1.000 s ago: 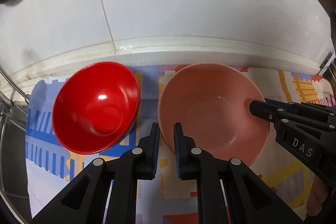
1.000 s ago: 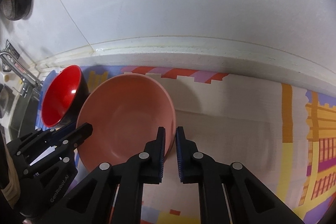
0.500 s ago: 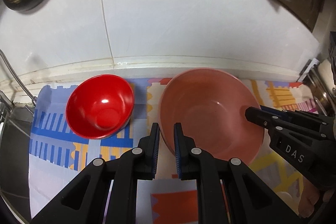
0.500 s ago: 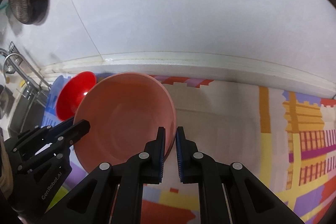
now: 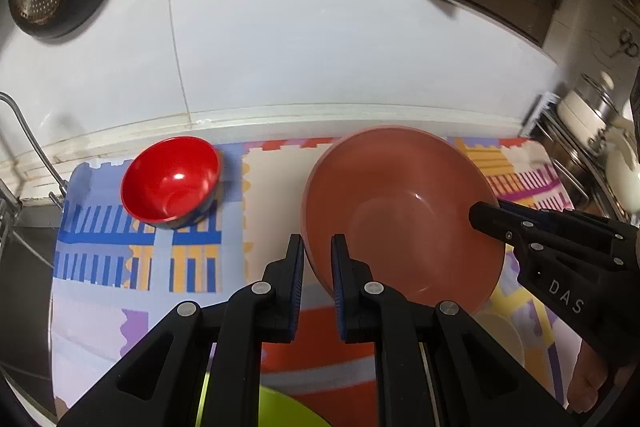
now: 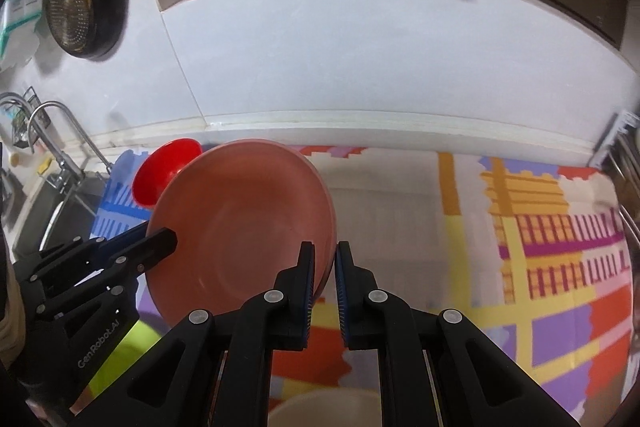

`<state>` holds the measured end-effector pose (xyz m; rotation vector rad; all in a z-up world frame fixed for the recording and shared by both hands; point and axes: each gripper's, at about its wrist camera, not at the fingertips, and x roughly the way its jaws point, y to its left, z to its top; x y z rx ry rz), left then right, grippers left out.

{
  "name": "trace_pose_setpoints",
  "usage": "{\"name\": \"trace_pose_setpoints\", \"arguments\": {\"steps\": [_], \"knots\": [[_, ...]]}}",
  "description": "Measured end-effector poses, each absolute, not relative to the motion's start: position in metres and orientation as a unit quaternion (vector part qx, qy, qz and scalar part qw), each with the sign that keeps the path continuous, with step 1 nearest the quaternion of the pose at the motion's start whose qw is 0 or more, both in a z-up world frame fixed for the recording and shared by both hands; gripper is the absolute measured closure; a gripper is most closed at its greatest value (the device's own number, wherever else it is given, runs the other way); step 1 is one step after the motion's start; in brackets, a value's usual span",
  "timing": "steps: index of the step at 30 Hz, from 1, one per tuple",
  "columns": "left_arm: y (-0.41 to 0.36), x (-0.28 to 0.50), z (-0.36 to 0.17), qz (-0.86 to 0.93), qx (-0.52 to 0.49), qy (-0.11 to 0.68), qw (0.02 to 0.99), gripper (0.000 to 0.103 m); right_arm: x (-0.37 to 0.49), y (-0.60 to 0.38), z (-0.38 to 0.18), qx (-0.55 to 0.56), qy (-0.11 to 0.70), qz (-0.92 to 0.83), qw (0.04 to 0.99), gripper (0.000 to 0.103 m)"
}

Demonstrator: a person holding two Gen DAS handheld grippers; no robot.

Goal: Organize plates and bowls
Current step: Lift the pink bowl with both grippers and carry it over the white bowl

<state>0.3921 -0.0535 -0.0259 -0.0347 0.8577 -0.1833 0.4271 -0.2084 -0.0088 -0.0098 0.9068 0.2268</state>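
since a second ago the pink bowl [image 5: 400, 215] has risen off the patterned mat [image 5: 100, 255]. left gripper [image 5: 318, 267] and right gripper [image 6: 325, 277] each pinch its rim. red bowl [image 5: 170, 183] sits near the mat's back left corner.

Pink bowl [image 6: 240, 227] pinched at two rim points above a patterned mat [image 6: 540, 247].
The right gripper [image 6: 325, 267] clamps the rim at the bowl's 4 o'clock; the left gripper [image 6: 160, 243] grips it at 9 o'clock. A red bowl [image 6: 160, 171] peeks out at 11 o'clock behind it. A tap [image 6: 52, 131] stands at far left, a strainer [image 6: 70, 15] hangs at upper left.
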Motion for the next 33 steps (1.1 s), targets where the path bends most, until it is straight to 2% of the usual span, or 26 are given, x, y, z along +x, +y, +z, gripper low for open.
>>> {"name": "trace_pose_setpoints", "arguments": {"steps": [15, 33], "knots": [[-0.098, 0.332, -0.023, -0.145, 0.016, 0.423, 0.894, 0.088, 0.348, -0.250, -0.003, 0.027, 0.442, 0.059, 0.895, 0.091], [-0.136, 0.299, -0.054, -0.163, 0.052, 0.458, 0.872, 0.088, 0.300, -0.287, -0.036, 0.060, 0.478, 0.029, 0.876, 0.091]]}}
